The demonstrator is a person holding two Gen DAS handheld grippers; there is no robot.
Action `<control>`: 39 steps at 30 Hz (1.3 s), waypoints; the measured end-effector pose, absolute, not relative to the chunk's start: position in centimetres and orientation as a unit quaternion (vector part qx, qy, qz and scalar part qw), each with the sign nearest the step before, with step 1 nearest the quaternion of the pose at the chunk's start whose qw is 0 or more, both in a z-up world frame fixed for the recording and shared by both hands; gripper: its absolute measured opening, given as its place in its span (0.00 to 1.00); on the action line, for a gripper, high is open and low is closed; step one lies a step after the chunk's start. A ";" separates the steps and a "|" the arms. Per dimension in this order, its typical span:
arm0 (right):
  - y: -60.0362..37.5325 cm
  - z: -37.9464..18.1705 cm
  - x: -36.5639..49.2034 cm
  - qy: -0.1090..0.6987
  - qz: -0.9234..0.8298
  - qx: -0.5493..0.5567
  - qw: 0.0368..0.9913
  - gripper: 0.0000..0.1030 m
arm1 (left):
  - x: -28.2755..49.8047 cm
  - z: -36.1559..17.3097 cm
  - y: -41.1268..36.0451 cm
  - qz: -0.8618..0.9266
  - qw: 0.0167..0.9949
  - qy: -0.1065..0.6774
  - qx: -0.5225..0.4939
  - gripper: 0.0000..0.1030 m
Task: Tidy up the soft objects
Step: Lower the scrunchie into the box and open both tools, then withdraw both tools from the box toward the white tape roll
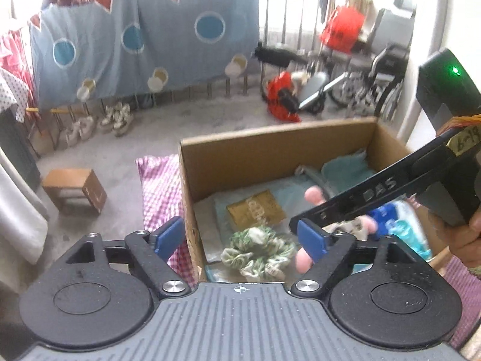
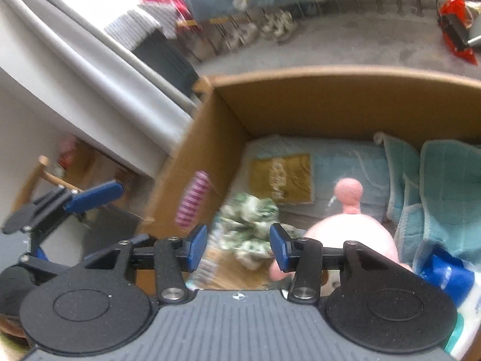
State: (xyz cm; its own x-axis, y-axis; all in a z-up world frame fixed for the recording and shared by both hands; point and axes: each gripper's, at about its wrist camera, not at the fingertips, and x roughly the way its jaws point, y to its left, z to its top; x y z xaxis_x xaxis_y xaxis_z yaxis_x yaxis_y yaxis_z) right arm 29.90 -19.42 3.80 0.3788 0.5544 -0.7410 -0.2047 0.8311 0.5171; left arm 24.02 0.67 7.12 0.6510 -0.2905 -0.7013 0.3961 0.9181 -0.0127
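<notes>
Hanging over the cardboard box (image 1: 270, 147), the left gripper (image 1: 243, 239) is spread wide with nothing in it, straddling the box's left wall. A green scrunchie (image 1: 258, 254) lies inside on teal cloths (image 2: 445, 186); the right gripper (image 2: 239, 246), also released, hovers beside a pink plush toy (image 2: 348, 228).

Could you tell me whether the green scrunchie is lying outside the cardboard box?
No, the scrunchie lies inside the box, beside the gold packet.
</notes>
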 end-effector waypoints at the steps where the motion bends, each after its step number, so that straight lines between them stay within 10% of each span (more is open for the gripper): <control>1: -19.9 4.8 29.0 0.492 0.239 0.178 0.818 0.53 | 23.3 7.8 0.9 -0.192 0.910 0.362 0.067 0.82; 12: -27.7 11.6 14.0 0.349 0.236 0.225 0.879 0.63 | 15.2 11.0 1.2 -0.238 0.931 0.275 0.037 0.98; 25: -32.3 2.5 3.5 0.365 0.093 0.286 0.881 0.63 | 9.9 3.5 -6.1 -0.364 0.864 0.347 0.022 0.98; 39: -32.2 -2.6 5.3 0.399 0.061 0.253 0.879 0.51 | 9.6 -5.1 -13.5 -0.358 0.857 0.358 0.100 0.67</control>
